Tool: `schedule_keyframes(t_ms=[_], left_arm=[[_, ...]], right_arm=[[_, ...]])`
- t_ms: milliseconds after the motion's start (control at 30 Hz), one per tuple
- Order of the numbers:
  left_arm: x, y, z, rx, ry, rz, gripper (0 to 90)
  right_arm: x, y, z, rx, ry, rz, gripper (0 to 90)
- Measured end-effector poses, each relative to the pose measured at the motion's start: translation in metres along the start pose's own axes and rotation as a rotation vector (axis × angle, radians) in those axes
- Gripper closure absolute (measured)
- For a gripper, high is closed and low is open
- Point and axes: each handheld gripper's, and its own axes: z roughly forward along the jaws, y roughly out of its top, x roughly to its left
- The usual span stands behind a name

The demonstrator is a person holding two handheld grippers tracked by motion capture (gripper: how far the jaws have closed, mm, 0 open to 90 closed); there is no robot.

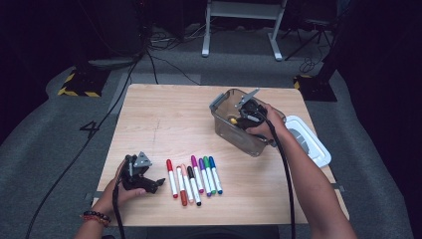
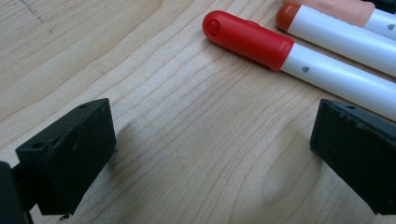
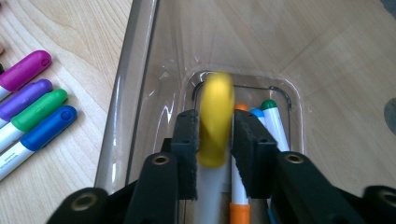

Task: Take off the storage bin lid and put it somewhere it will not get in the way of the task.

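A clear plastic bin [image 1: 224, 130] stands at the right of the wooden table [image 1: 164, 114]. My right gripper [image 1: 247, 113] reaches down into the bin. In the right gripper view a yellow-capped marker [image 3: 215, 121] stands blurred between the pads of my right gripper [image 3: 215, 119], which sit just beside it without a firm grip. Orange, blue and green markers [image 3: 273, 119] lie on the bin's floor [image 3: 233, 42]. My left gripper [image 1: 158, 182] rests open on the table left of a row of several markers [image 1: 194, 177]. In the left gripper view the red marker [image 2: 252, 39] lies just beyond my left gripper [image 2: 210, 140].
A white lid [image 1: 312, 142] lies right of the bin by the table's right edge. Purple, violet, green and blue markers [image 3: 32, 98] lie left of the bin wall [image 3: 133, 70]. Cables and stand legs [image 1: 241, 30] are on the grey floor behind.
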Motion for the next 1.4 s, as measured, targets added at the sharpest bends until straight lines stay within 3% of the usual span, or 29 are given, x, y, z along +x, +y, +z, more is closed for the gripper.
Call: schedule_keyframes(t_ms=[100, 200, 333, 500, 767, 1100, 1233, 1400], left_arm=[[0.000, 0.000, 0.000, 0.000, 0.000, 0.001, 0.5], [0.000, 0.000, 0.000, 0.000, 0.000, 0.000, 0.4], [0.000, 0.000, 0.000, 0.001, 0.000, 0.000, 0.4], [-0.001, 0.000, 0.000, -0.001, 0.002, -0.010, 0.4], [-0.001, 0.000, 0.000, 0.000, 0.003, -0.007, 0.4], [-0.001, 0.000, 0.000, 0.000, 0.004, -0.007, 0.5], [-0.001, 0.000, 0.000, -0.001, 0.004, -0.008, 0.5], [-0.001, 0.000, 0.000, 0.000, 0.004, -0.007, 0.5]], right_arm=[[-0.002, -0.002, -0.003, -0.029, -0.009, 0.019, 61.8], [-0.006, -0.006, -0.013, -0.072, -0.053, 0.069, 54.4], [-0.003, -0.012, -0.036, -0.201, -0.057, 0.109, 47.0], [0.012, -0.029, -0.074, -0.354, -0.094, 0.103, 42.5], [0.035, -0.058, -0.097, -0.412, -0.084, 0.075, 41.9], [0.082, -0.089, -0.094, -0.440, -0.041, 0.013, 40.5], [0.101, -0.093, -0.077, -0.430, -0.007, -0.007, 40.0], [0.121, -0.092, -0.041, -0.396, 0.029, -0.037, 39.4]])
